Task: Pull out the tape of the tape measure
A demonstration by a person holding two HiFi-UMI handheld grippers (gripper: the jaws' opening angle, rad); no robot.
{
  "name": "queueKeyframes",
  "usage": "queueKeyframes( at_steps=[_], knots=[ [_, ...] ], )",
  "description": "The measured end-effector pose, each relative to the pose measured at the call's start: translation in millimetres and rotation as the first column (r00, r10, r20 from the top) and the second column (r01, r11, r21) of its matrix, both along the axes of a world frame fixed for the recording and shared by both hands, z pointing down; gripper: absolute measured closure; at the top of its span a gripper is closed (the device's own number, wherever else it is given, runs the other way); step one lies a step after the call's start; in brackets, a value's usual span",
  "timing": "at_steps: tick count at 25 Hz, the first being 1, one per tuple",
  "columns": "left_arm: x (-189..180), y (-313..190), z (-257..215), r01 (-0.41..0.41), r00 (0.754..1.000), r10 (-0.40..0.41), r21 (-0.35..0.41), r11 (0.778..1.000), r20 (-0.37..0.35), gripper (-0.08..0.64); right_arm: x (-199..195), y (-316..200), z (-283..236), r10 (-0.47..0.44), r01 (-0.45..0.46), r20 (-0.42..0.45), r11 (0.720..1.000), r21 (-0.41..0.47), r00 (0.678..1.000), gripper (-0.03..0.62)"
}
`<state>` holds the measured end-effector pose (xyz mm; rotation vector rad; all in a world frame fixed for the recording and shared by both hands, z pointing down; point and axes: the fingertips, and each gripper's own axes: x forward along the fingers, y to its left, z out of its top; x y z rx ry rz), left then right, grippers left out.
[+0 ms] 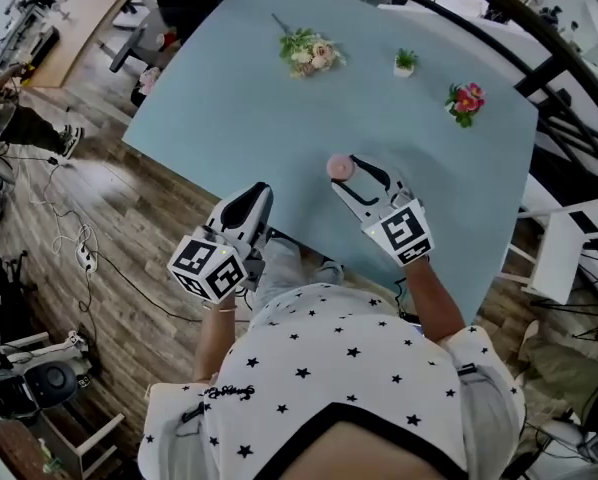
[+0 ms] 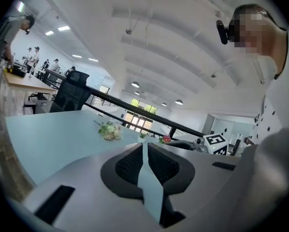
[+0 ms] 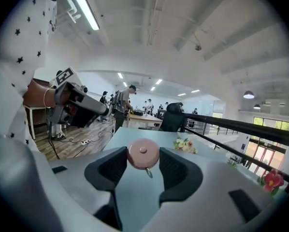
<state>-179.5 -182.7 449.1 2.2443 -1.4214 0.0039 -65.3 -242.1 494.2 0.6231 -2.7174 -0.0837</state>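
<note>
- Head view: the tape measure (image 1: pixel 338 167) is held at mid-frame by the right gripper (image 1: pixel 349 175), over the table (image 1: pixel 229 88). The left gripper (image 1: pixel 256 198) hangs lower left. One small pot (image 1: pixel 405 68), upper right, holds a green plant.
- Left gripper view: the fingers (image 2: pixel 130 166) are closed to a slit, with nothing held.
- Right gripper view: the case is clamped, and its pull ring (image 3: pixel 148 172) hangs free. Next, the ring is judged to need gripping from the left and drawing away.

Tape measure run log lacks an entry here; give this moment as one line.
right tool shut on pink tape measure | pull ring hanging, tape not out | left tool shut, empty, apart
</note>
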Motion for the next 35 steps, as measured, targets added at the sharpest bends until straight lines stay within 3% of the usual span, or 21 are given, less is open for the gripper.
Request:
queueKeyframes(
  at_steps=[5, 7, 12, 17, 20, 24, 26, 29, 35],
  knots=[
    [20, -6, -5, -0.069, 0.997, 0.069, 0.004, 0.998, -0.026, 0.521, 8, 10, -32, 0.007, -0.010, 0.051, 0.998, 0.056, 0.999, 0.385],
    [33, -7, -8, -0.124, 0.992, 0.124, 0.002, 0.992, -0.037, 0.452, 12, 14, -42, 0.014, -0.019, 0.072, 0.997, 0.072, 0.997, 0.385],
    [63, -14, -22, -0.226, 0.968, 0.228, 0.025, 0.974, -0.104, 0.403, 18, 24, -66, -0.003, -0.012, 0.123, 0.992, 0.128, 0.992, 0.385],
    [82, -15, -30, -0.278, 0.946, 0.282, 0.046, 0.959, -0.158, 0.374, 15, 40, -75, -0.043, 0.023, 0.095, 0.979, 0.202, 0.995, 0.385],
    [95, -11, -32, -0.334, 0.917, 0.334, 0.039, 0.942, -0.219, 0.354, 10, 49, -77, -0.075, 0.055, 0.080, 0.971, 0.233, 0.994, 0.383],
    [108, -5, -32, -0.382, 0.886, 0.376, 0.033, 0.924, -0.270, 0.354, 7, 63, -71, -0.098, 0.086, 0.042, 0.970, 0.229, 0.994, 0.383],
    [110, -5, -33, -0.381, 0.882, 0.375, 0.034, 0.924, -0.287, 0.360, 4, 66, -74, -0.110, 0.095, 0.048, 0.965, 0.246, 0.993, 0.383],
    [111, -7, -35, -0.380, 0.877, 0.373, 0.038, 0.924, -0.304, 0.439, 4, 68, -78, -0.113, 0.093, 0.064, 0.962, 0.255, 0.991, 0.383],
    [118, -7, -31, -0.388, 0.872, 0.370, 0.009, 0.922, -0.319, 0.466, 13, 68, -71, -0.079, 0.071, 0.021, 0.969, 0.237, 0.997, 0.382]
  ],
)
